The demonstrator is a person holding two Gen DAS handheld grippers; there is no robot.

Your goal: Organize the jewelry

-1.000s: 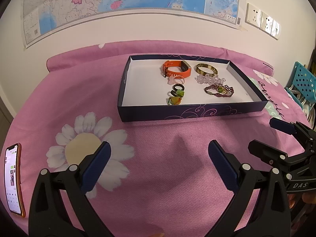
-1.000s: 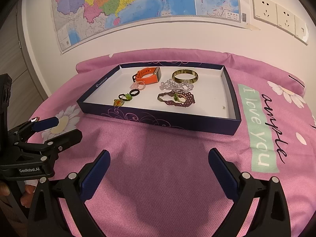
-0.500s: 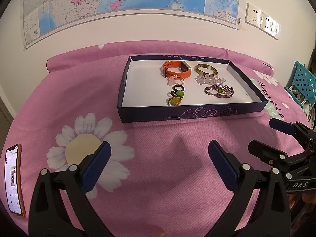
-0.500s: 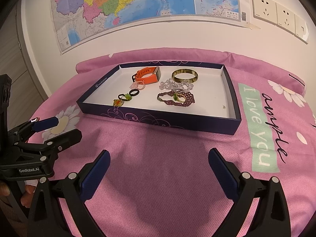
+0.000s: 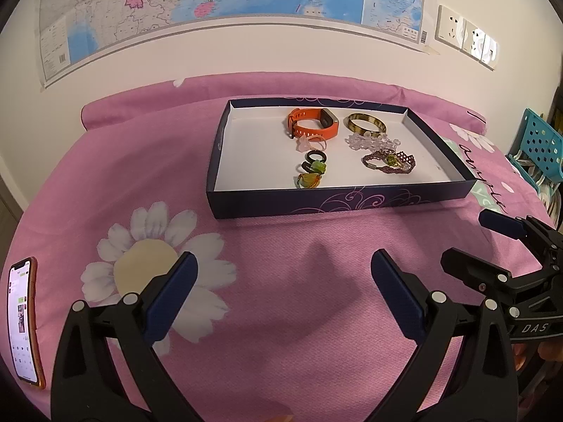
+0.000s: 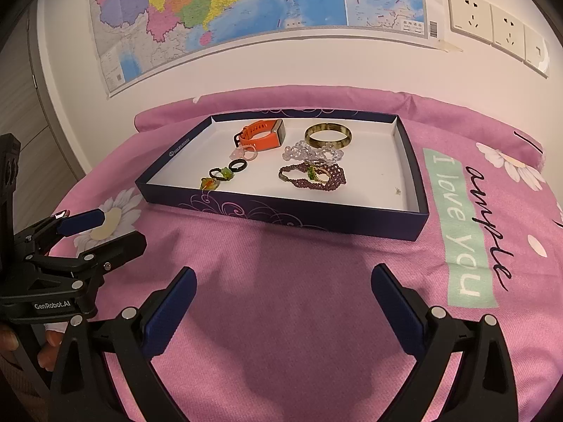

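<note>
Right now both of my tools hover low over the pink bedspread [image 5: 281,299], near side of the dark blue box lid [image 5: 352,202], and neither holds anything: my left gripper [image 5: 281,292] is spread wide, and so is my right gripper [image 6: 281,299]. All the jewelry already lies inside the tray. An orange watch band [image 5: 313,126] and a mottled bangle [image 5: 366,125] sit at the far end, a clear bead bracelet [image 5: 373,140] just nearer than the bangle, a purple beaded bracelet [image 5: 388,162] nearer again. On the left runs a line of rings [image 5: 313,168], from a pale pink one down to an amber one close to the near wall.

To my eye the pieces look sorted, so the step in hand is probably a last tidy or a finish. If I reach in, I should come over the near wall high enough not to nudge the tray, then pinch one piece alone. The clear beads touch the bangle, so I would take them from their free near edge. A phone [image 5: 23,320] lies at the far left of the bed, well apart
</note>
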